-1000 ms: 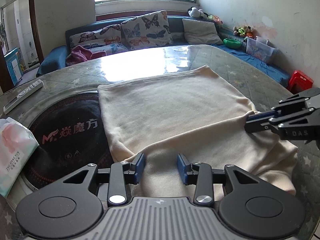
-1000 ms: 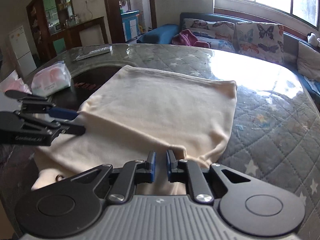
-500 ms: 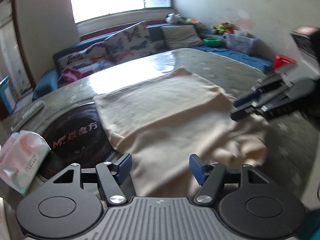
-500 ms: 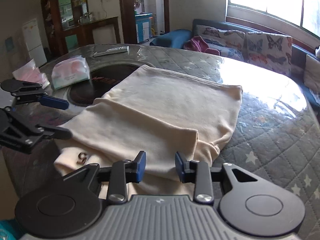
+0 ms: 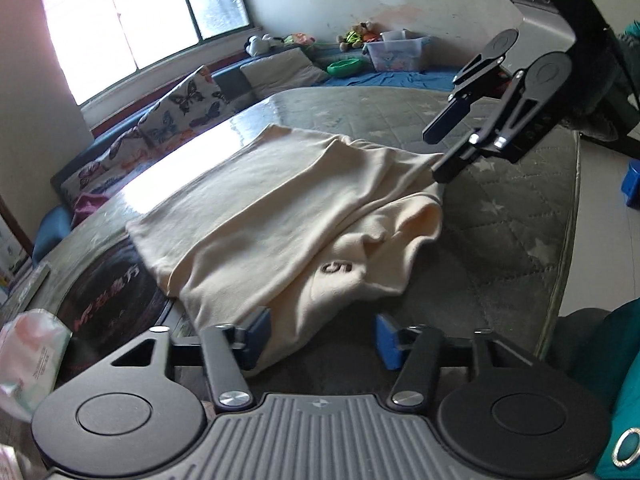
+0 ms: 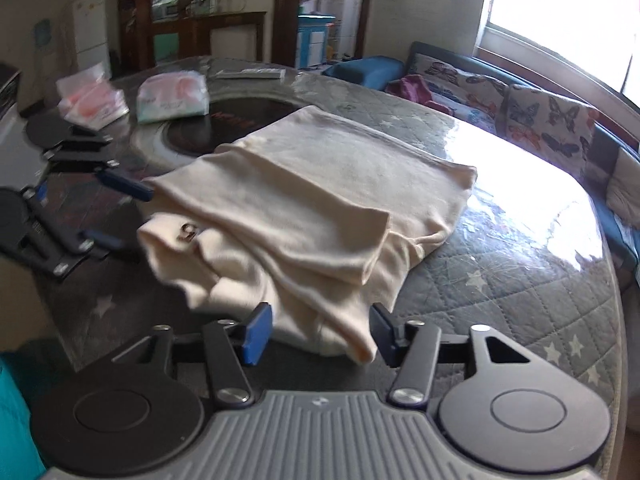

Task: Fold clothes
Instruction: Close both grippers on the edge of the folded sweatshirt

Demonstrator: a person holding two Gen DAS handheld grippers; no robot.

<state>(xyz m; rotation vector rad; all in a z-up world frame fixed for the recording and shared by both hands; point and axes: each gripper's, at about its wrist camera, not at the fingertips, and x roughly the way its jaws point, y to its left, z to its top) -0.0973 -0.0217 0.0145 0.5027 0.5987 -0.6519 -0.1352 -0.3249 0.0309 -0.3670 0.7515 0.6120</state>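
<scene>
A cream sweater [image 5: 280, 200] lies on the quilted table [image 5: 500, 240], its upper layer folded over the lower one, and a small dark logo [image 5: 336, 268] shows near the front. My left gripper [image 5: 322, 336] is at its near edge. The jaws are closing; cloth touches only the left pad, so nothing is gripped. In the right wrist view the sweater [image 6: 320, 200] fills the middle. My right gripper [image 6: 320, 332] has its jaws opening, with the loose hem lying between the pads. Each gripper also shows in the other's view: right gripper [image 5: 440, 148], left gripper [image 6: 120, 212].
Tissue packs [image 6: 172, 98] and a remote [image 6: 248, 74] lie beyond a dark round inset [image 5: 108, 304] in the table. A sofa with butterfly cushions [image 5: 192, 104] runs under the window. The table's edge [image 5: 568, 240] drops to the floor on the right. A teal sleeve [image 5: 616, 380] is close by.
Both grippers let go of the folded-over layer, widened and drew back toward the table's near side. The layer now rests on the sweater, and both views have rolled.
</scene>
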